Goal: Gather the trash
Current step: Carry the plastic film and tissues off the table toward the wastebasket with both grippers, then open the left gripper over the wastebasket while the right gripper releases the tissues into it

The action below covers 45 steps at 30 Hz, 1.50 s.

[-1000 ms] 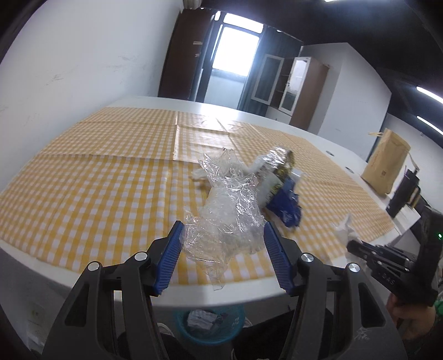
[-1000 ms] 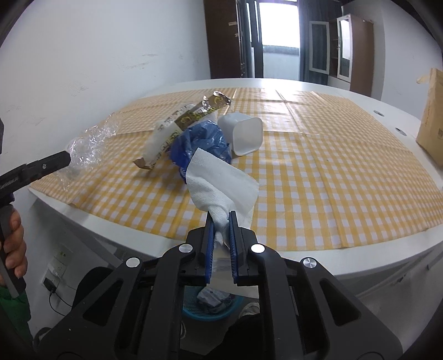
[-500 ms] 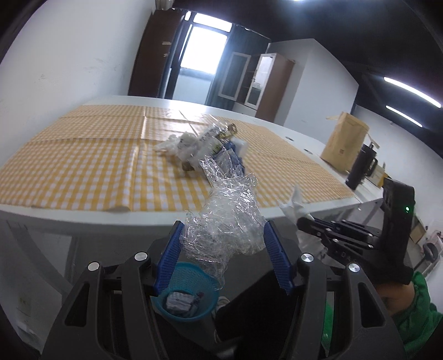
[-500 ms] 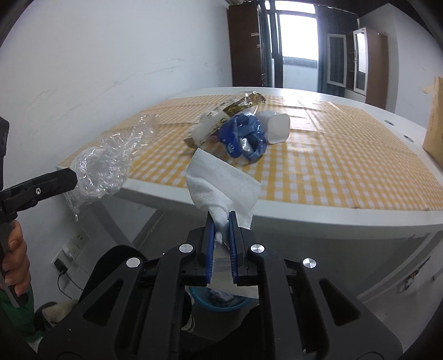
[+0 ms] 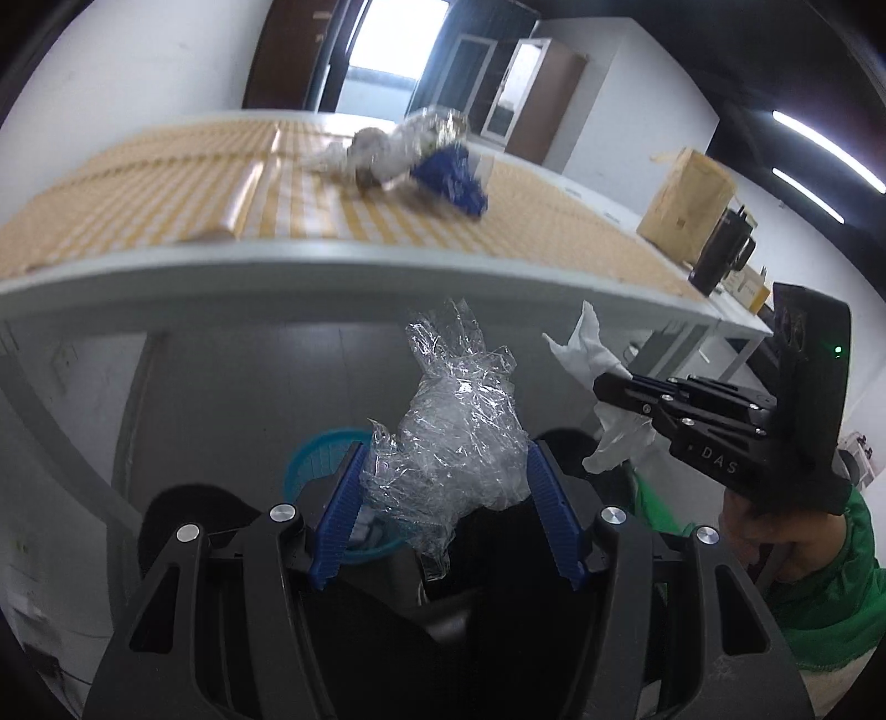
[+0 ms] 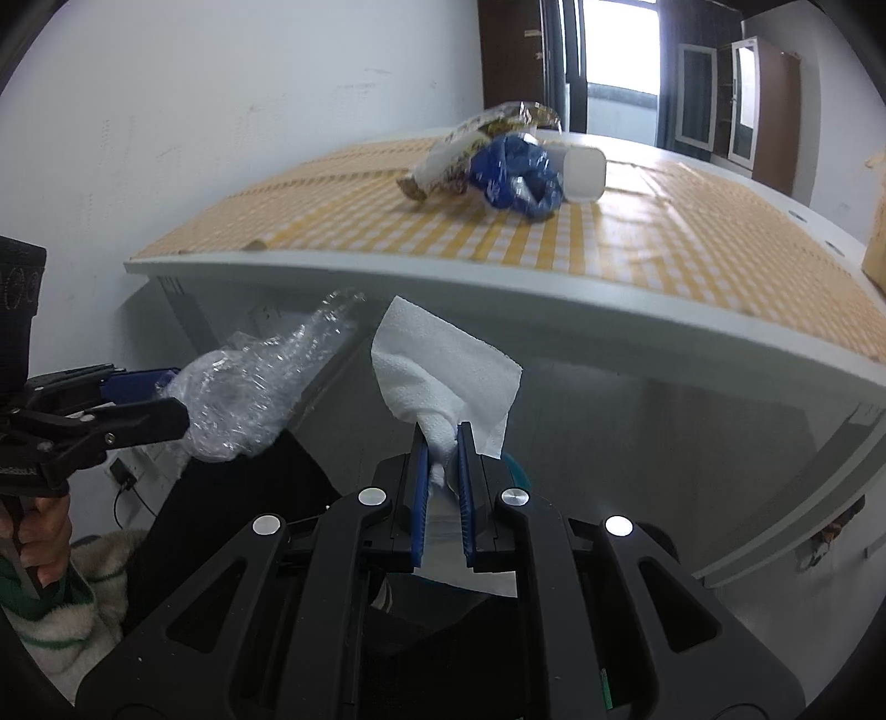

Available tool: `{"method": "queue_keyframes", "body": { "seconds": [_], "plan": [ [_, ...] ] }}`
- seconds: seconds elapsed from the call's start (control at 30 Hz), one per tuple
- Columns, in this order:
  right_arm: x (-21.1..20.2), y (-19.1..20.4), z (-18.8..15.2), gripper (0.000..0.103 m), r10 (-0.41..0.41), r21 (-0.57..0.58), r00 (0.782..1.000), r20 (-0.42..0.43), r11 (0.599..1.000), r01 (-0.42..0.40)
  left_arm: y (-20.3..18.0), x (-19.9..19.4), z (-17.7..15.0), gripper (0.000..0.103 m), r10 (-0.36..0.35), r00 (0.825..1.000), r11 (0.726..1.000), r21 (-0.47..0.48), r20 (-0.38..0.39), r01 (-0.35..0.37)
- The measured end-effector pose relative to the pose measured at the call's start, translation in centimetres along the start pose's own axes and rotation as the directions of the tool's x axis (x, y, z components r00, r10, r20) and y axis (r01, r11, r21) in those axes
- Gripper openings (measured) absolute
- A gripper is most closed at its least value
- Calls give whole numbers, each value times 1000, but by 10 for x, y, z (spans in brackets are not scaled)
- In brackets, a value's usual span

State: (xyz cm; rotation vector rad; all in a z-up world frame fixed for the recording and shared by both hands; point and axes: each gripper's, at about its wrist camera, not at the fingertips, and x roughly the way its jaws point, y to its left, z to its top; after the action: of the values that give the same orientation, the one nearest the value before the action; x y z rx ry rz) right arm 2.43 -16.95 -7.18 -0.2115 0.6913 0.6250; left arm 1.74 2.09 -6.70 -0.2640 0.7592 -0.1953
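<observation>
While L gripper clamps crinkly clear plastic, R gripper pinches white tissue.

A white table under a yellow checked cloth stands beside a white wall, with a bright window and glass-door cabinets behind it, and ceiling strip lights right of it.
</observation>
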Motion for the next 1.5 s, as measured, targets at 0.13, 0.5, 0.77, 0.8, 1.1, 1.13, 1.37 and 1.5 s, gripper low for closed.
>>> {"method": "queue_keyframes", "body": {
  "seconds": [0.13,0.5,0.77,0.8,1.1,1.13,1.37,1.5],
  "plan": [
    [21,-1,-15,9,8,10,999,-48,1000,-7,7,19,-5,58,2,999,1000,-23,-43,-3],
    [99,-13,-41,9,37,66,981,-191,997,-25,38,87,-19,58,26,988,997,-62,-153,-36],
    [160,-29,-55,9,62,142,949,-310,990,-18,65,140,-30,57,44,970,991,-110,-240,-72],
    [167,-30,-56,9,72,152,944,-323,988,-24,66,145,-30,57,49,968,991,-107,-246,-77],
    [230,-47,-61,9,48,218,915,-401,975,45,89,191,-26,56,100,949,975,-162,-298,-153],
    [239,-48,-62,9,56,229,907,-417,972,45,93,198,-26,56,92,946,971,-183,-311,-155],
    [287,-63,-64,9,78,267,869,-489,962,64,122,240,-21,56,74,919,929,-309,-387,-205],
    [316,-72,-67,9,85,286,845,-527,955,82,131,265,-22,56,98,893,908,-328,-438,-261]
  ]
}}
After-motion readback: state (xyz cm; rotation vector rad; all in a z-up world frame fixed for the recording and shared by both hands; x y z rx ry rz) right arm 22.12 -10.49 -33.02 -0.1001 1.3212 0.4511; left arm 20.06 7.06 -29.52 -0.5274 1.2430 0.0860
